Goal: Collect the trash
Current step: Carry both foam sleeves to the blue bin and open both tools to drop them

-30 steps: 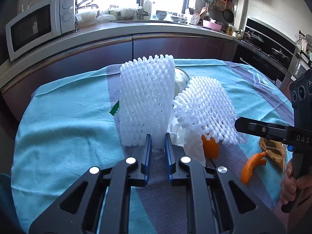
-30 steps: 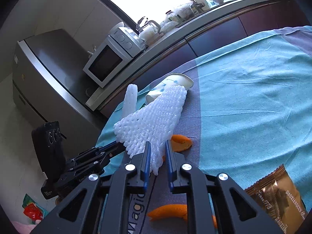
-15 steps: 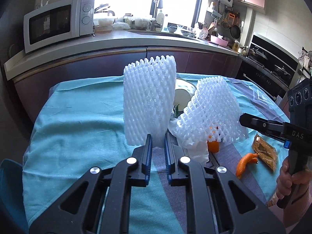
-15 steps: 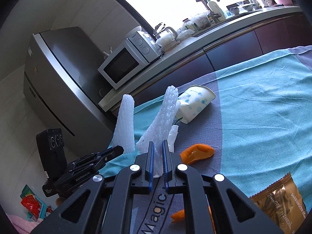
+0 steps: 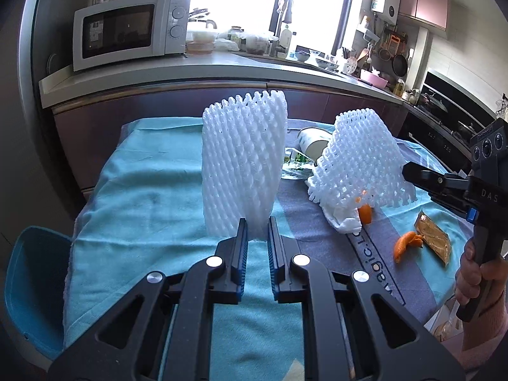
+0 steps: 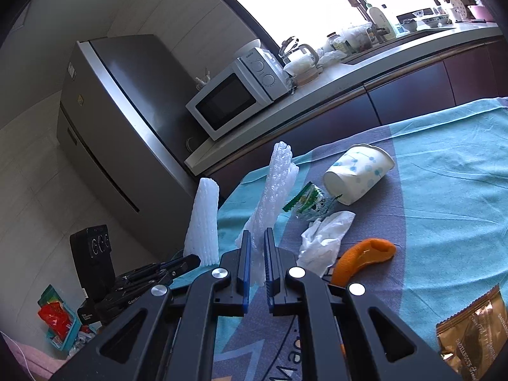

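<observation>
Left gripper point(image 5: 255, 231) clamped on one foam net point(image 5: 243, 165), right gripper point(image 6: 257, 247) clamped on the other foam net point(image 6: 273, 190); both nets held upright above the bench point(image 5: 152, 197).

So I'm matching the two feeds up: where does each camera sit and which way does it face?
Left wrist: on the left tool, facing the microwave; it grips a foam net; right tool and hand show.
Right wrist: on the right tool, facing the fridge, gripping another foam net; left tool shows.
Shared: both nets, paper cup, orange peel.
</observation>
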Demonstrator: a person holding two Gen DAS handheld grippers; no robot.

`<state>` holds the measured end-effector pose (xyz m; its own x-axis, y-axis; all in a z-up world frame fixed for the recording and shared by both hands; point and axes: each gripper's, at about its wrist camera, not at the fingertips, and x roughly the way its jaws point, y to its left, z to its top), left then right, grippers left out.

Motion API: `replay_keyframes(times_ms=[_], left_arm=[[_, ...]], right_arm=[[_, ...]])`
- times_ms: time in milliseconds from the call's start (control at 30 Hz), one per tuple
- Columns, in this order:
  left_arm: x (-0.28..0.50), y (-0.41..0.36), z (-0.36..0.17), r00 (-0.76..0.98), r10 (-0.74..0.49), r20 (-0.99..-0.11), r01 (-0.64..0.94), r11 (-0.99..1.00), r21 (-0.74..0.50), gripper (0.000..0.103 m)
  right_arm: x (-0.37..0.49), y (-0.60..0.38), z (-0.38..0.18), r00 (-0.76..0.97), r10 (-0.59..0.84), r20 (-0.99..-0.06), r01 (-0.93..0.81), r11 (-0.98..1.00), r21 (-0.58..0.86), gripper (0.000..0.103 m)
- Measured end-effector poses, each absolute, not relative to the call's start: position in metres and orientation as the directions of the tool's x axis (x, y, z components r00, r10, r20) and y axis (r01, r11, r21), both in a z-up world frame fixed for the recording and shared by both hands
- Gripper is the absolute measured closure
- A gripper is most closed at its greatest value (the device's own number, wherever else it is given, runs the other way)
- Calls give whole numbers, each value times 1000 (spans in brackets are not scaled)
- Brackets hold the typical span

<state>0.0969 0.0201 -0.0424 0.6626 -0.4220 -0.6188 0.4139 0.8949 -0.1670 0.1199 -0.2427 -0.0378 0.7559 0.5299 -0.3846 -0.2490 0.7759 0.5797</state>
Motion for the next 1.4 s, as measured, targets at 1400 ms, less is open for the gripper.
replay_keyframes(times_ms=[1400], left_arm=[[32,248,-51,758,-70,-649,-29,990,-141,90]], right_arm=[[180,-43,-44,417,799,-432,-527,600,602,96]])
